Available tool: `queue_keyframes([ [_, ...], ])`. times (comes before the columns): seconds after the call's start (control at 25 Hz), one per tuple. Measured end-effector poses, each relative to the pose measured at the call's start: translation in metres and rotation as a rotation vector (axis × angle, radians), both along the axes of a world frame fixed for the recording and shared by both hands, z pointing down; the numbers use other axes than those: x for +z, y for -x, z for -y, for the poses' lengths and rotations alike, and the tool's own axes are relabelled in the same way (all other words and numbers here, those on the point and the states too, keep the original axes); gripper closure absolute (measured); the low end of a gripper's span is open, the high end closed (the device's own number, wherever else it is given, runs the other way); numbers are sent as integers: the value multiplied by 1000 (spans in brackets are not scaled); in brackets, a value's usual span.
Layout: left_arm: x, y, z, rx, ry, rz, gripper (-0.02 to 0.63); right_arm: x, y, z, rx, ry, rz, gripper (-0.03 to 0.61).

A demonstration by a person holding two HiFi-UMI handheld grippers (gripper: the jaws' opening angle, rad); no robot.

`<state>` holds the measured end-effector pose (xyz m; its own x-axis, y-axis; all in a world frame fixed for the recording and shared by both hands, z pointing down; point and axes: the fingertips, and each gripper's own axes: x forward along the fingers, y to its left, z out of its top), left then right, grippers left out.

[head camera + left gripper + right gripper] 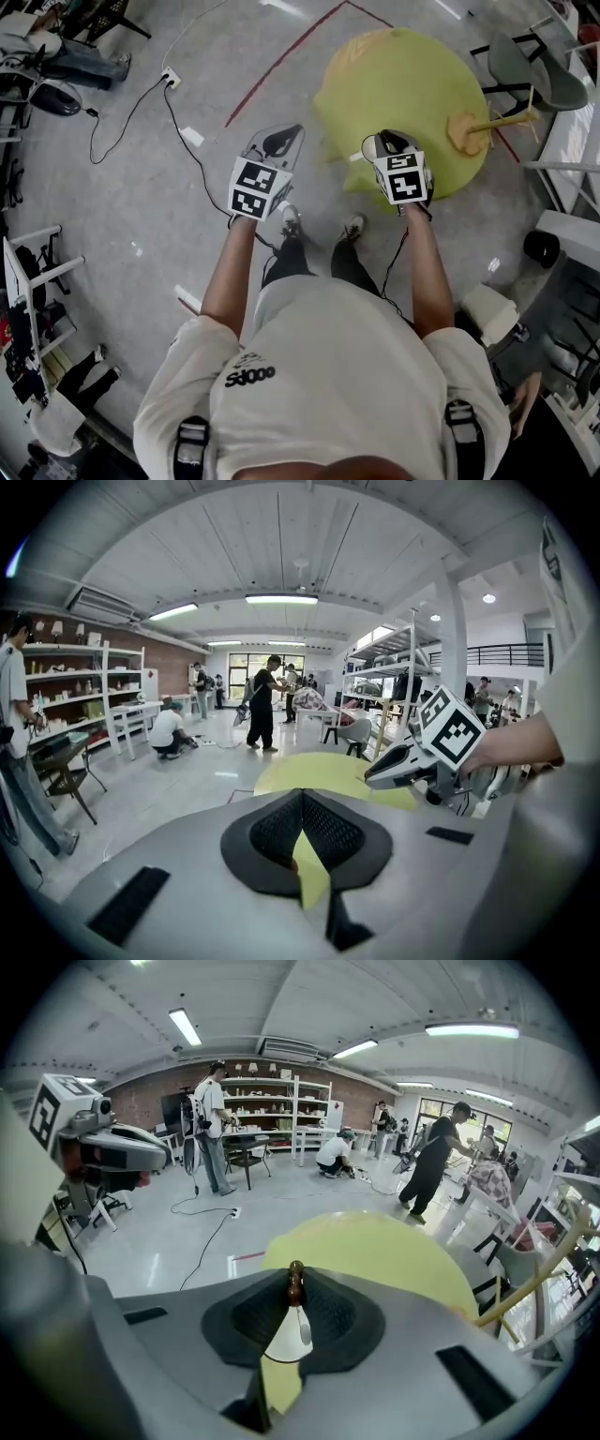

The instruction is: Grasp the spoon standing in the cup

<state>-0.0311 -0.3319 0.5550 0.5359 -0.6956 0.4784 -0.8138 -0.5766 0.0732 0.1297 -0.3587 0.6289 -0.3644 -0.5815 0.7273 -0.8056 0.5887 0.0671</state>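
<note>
Over the yellow surface's (403, 84) near edge, right tongs (296, 1274) pinch the spoon (286, 1335), seemingly light and stiff, by its knobbed end; left tongs (302, 795) closed, empty.

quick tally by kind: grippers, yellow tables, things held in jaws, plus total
grippers: 2 (left gripper, right gripper)
yellow table: 1
held things: 1, the spoon in the right gripper's jaws
total: 4

Left gripper (302, 794): jaws seen closed tip to tip, nothing gripped. Yellow table (309, 769) glimpsed through wedge gap below tips. Right gripper (375, 776) held by hand (511, 752) at right. People (262, 700), shelves (84, 691) seen behind.
</note>
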Motion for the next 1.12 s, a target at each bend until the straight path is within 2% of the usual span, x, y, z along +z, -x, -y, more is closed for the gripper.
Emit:
queue_keyframes([
  [0.12, -19, -9, 2, 14, -34, -11, 588, -27, -11, -3, 23, -32, 15, 517],
  [0.56, -113, -44, 31, 93, -220, -59, 588, -156, -43, 4, 91, -251, 124, 517],
  [0.84, -171, -60, 29, 133, -341, -89, 588, -234, -60, -8, 123, -424, 173, 517],
  [1.12, -214, -71, 18, 167, -437, -87, 588, -288, -69, -28, 118, -540, 190, 517],
])
